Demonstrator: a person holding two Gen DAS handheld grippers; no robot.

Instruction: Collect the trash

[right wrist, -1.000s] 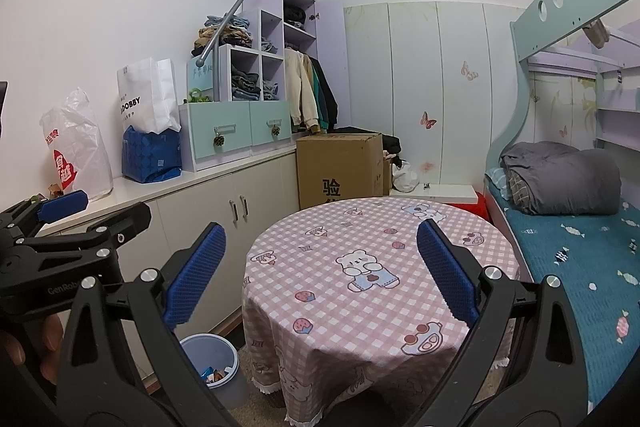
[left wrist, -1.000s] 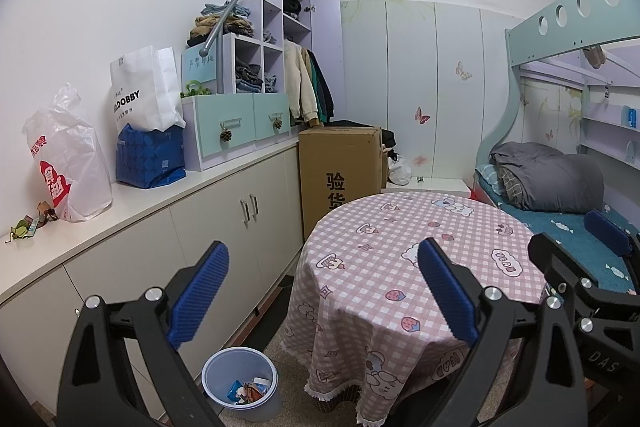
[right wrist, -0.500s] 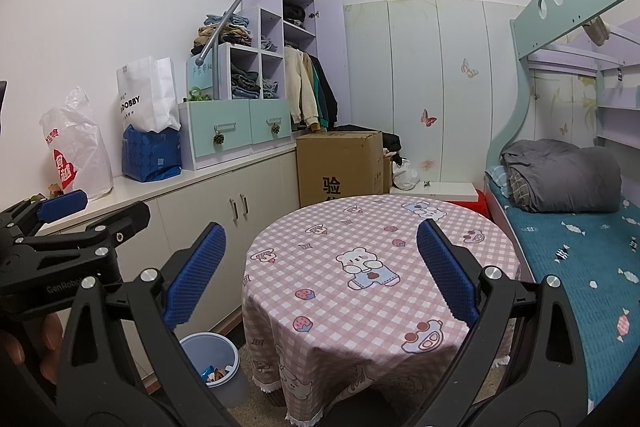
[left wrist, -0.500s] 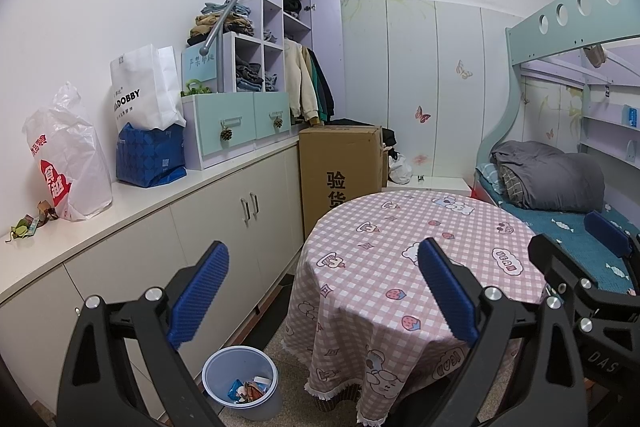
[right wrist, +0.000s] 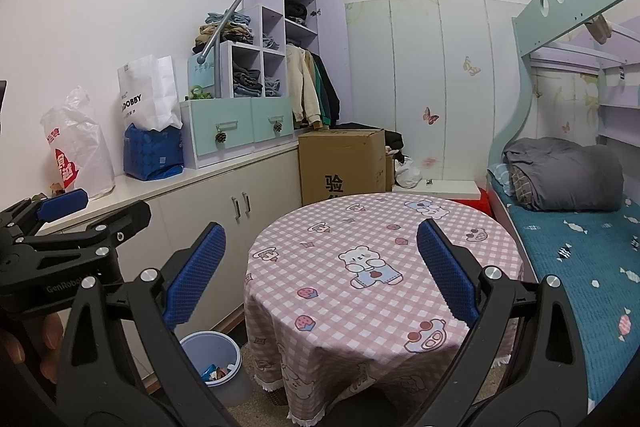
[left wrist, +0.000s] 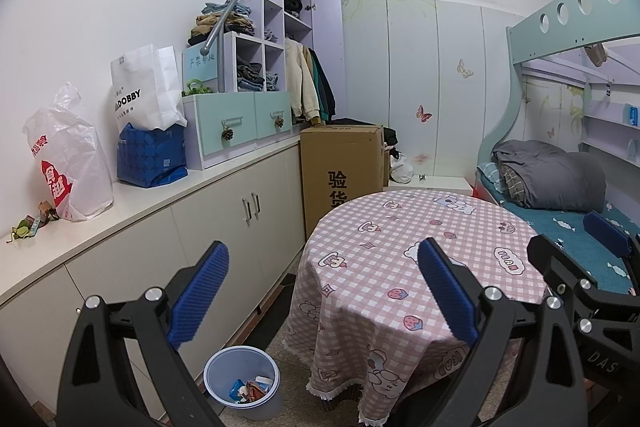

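Note:
A blue-grey trash bin [left wrist: 242, 383] with wrappers inside stands on the floor between the cabinet and the round table; it also shows in the right wrist view [right wrist: 216, 367]. Small scraps of trash [left wrist: 30, 225] lie on the countertop at far left beside a white plastic bag [left wrist: 66, 155]. My left gripper [left wrist: 322, 293] is open and empty, held above the floor near the bin. My right gripper [right wrist: 320, 275] is open and empty in front of the table. The left gripper also shows at the left edge of the right wrist view [right wrist: 60, 223].
A round table with a pink checked cloth [left wrist: 420, 267] stands in the middle. A long white cabinet [left wrist: 200, 211] runs along the left wall with bags and drawers on it. A cardboard box [left wrist: 340, 171] stands behind the table. A bunk bed [right wrist: 580, 227] is on the right.

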